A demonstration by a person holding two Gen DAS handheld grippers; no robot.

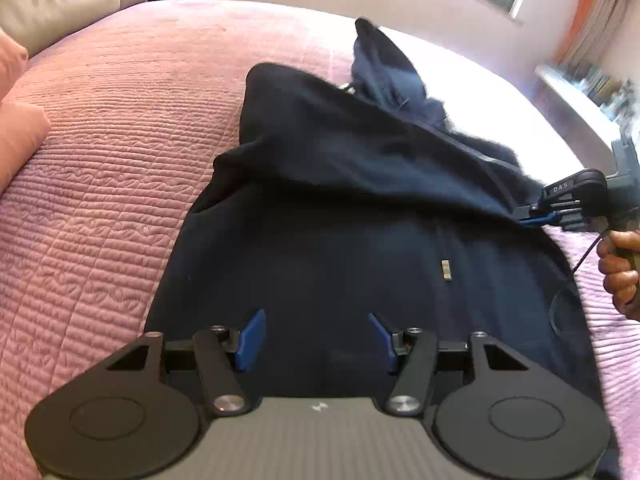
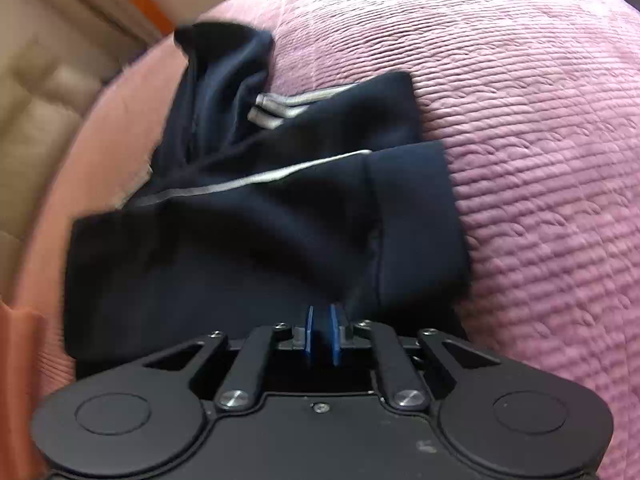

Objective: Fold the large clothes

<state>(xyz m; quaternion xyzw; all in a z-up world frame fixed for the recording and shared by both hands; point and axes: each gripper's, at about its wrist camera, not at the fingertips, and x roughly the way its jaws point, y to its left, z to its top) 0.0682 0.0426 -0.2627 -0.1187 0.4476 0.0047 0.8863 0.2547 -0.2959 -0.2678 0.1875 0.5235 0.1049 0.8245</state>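
A large dark navy fleece garment (image 1: 360, 216) lay spread across the pink quilted bedspread (image 1: 112, 152), its bulk toward the near edge of the bed and a rumpled, raised part reaching toward the far edge under the window. A small pale tag (image 1: 446, 270) sat on its flat front panel. The left gripper (image 1: 316, 340) hovered over the garment's near part with its blue pads (image 1: 250, 340) set well apart and no cloth between them. The right gripper (image 2: 321, 334), held in a person's hand (image 1: 622, 276) at the garment's right side, had its blue pads (image 2: 334, 334) drawn nearly together on a fold of the navy fabric, pinching its edge. In the right wrist view, pale grey drawstrings (image 2: 280, 106) and a thin silver stripe (image 2: 256, 178) showed on the bunched cloth beyond the pads.
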